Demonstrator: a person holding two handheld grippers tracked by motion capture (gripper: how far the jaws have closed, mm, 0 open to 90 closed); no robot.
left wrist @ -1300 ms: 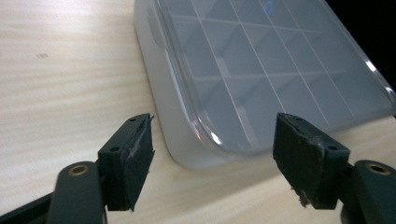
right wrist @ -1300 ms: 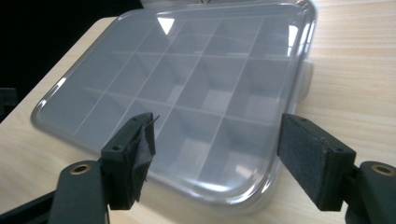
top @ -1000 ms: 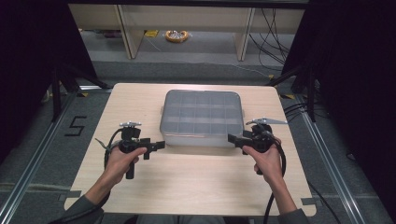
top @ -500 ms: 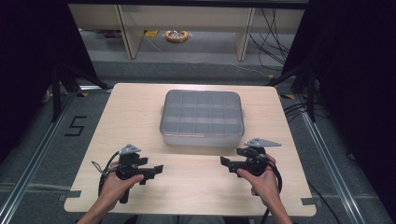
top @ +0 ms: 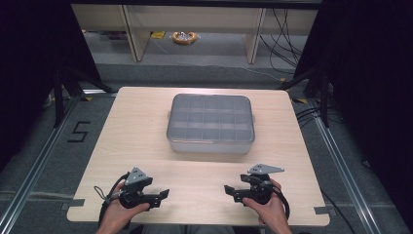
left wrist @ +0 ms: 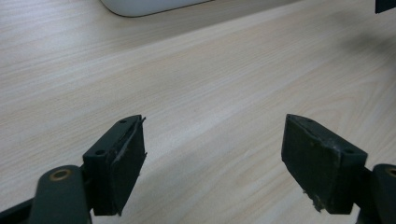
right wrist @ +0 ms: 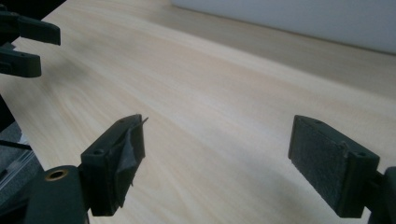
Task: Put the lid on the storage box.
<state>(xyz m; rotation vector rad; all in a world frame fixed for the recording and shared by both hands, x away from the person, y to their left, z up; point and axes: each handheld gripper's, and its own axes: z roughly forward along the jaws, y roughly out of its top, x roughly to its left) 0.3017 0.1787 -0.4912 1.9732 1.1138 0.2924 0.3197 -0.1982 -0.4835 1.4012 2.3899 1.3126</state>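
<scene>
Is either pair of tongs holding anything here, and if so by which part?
Nothing is held. The left tongs and right tongs stand open over bare table, with the lidded compartment box apart from both.

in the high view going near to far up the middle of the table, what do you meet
left gripper and right gripper at the near edge, both with jaws open → bare table → clear compartment box with its lid on → floor beyond
</scene>
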